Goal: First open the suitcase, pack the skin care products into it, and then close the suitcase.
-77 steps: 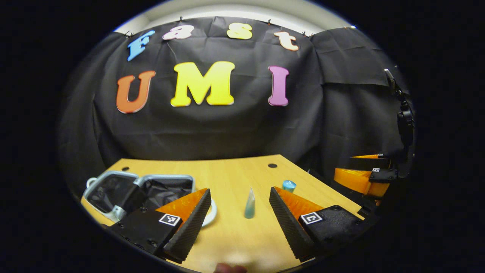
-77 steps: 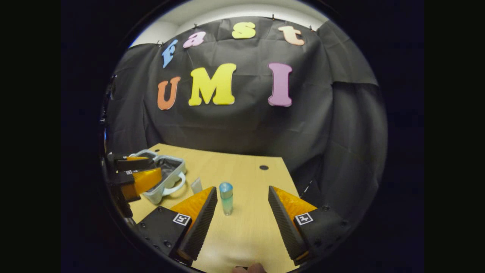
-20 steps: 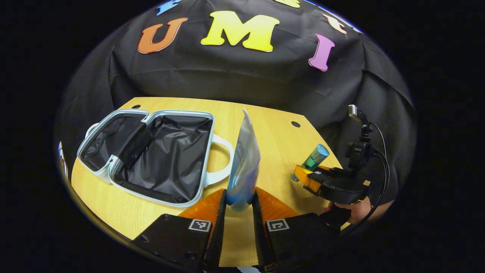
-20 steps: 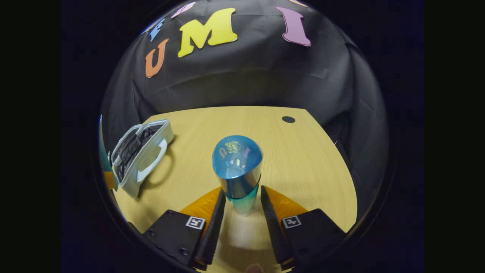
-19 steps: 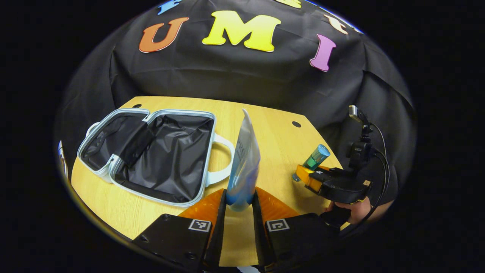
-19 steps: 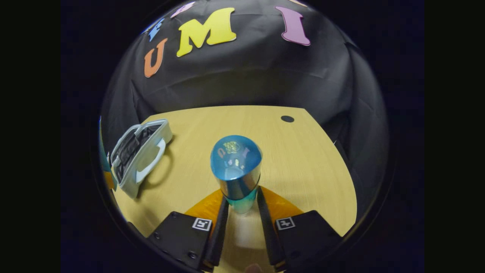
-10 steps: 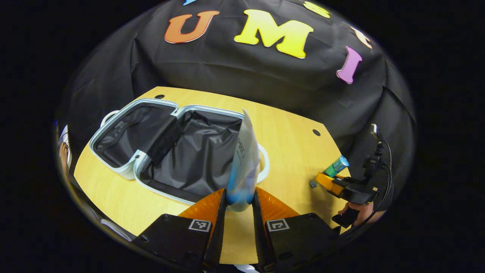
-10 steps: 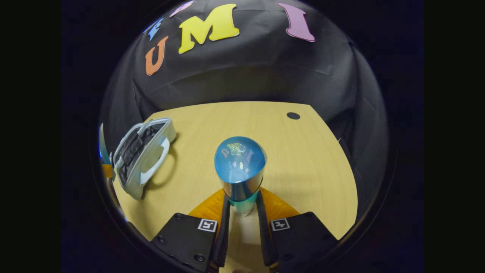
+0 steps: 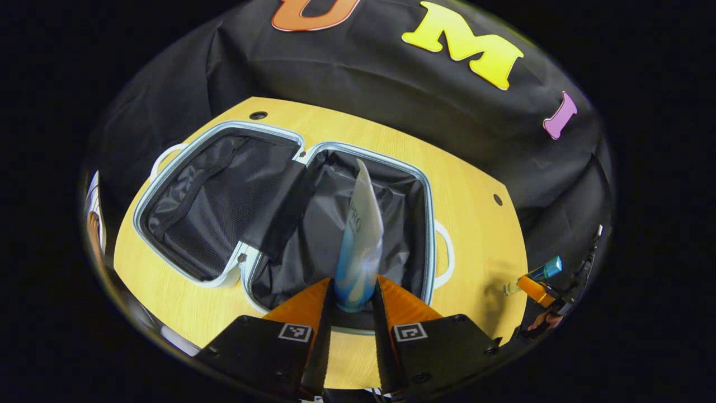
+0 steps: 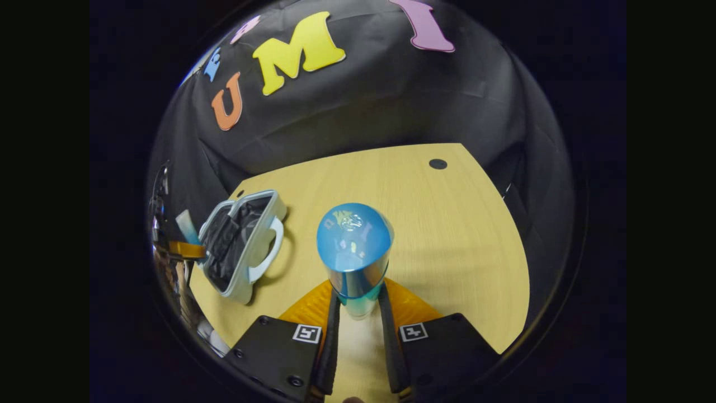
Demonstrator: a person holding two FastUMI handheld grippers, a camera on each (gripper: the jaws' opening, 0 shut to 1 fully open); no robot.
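The small pale suitcase (image 9: 428,224) lies open on the wooden table (image 9: 168,291), both dark-lined halves facing up. My left gripper (image 9: 352,313) is shut on a white and blue tube (image 9: 361,240), held upright above the suitcase's right half. In the right gripper view, my right gripper (image 10: 358,324) is shut on a blue-capped bottle (image 10: 353,246), lifted above the table (image 10: 447,224). The open suitcase (image 10: 254,252) lies far to its left, with the left gripper (image 10: 184,249) and tube (image 10: 185,226) beside it. The right gripper (image 9: 534,285) with the bottle (image 9: 545,270) sits at the table's right edge.
A round cable hole (image 9: 497,199) lies near the table's far right corner, another hole (image 9: 258,115) at the far left. The white handle (image 9: 444,257) sticks out from the suitcase's right side. A hand (image 9: 542,320) holds the right gripper.
My left gripper has carried the tube leftward from beside the suitcase to above its right half. The right gripper closed on the bottle and lifted it slightly.
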